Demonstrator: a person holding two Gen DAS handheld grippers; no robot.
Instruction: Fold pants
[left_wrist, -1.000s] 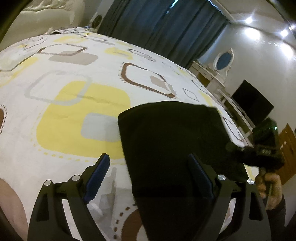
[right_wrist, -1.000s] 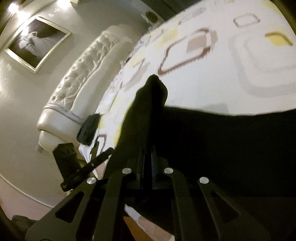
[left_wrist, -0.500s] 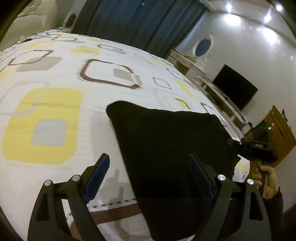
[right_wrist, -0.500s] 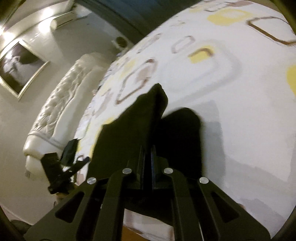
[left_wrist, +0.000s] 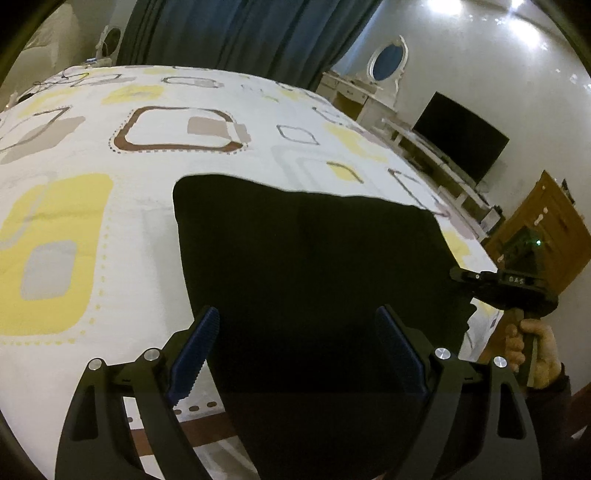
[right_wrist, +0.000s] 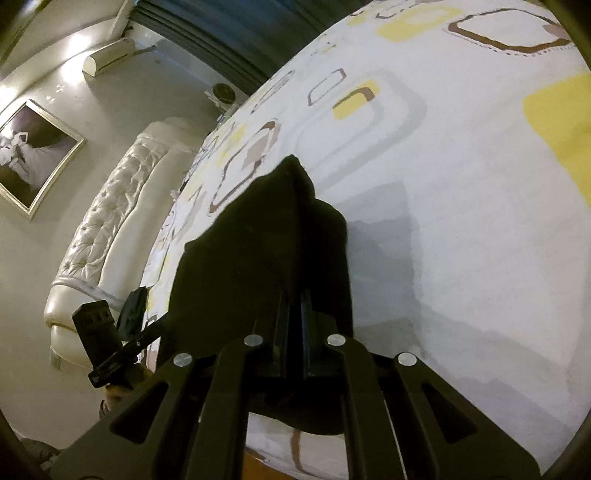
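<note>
The black pants (left_wrist: 314, 266) lie as a broad, flat, folded panel on the patterned bed cover (left_wrist: 122, 236). My left gripper (left_wrist: 295, 347) hovers over their near edge, open, its blue pads clear of the cloth on both sides. At the right edge of the left wrist view, a hand (left_wrist: 532, 343) holds my right gripper (left_wrist: 506, 291) at the pants' right side. In the right wrist view my right gripper (right_wrist: 295, 299) is shut on a raised fold of the pants (right_wrist: 251, 258), which drapes left and down over the bed cover (right_wrist: 461, 221). The left gripper (right_wrist: 107, 343) shows at the far left.
Blue curtains (left_wrist: 240, 33) hang behind the bed. A white dresser with an oval mirror (left_wrist: 388, 62), a dark TV (left_wrist: 461, 144) and a wooden door (left_wrist: 546, 221) stand along the right. A tufted white headboard (right_wrist: 110, 229), a framed picture (right_wrist: 33, 155) and an air conditioner (right_wrist: 107, 59) lie left.
My right gripper has drawn the pinched fold sideways and a little down, and the pants now spread wider and flatter. The left gripper swung across the bed, still open.
</note>
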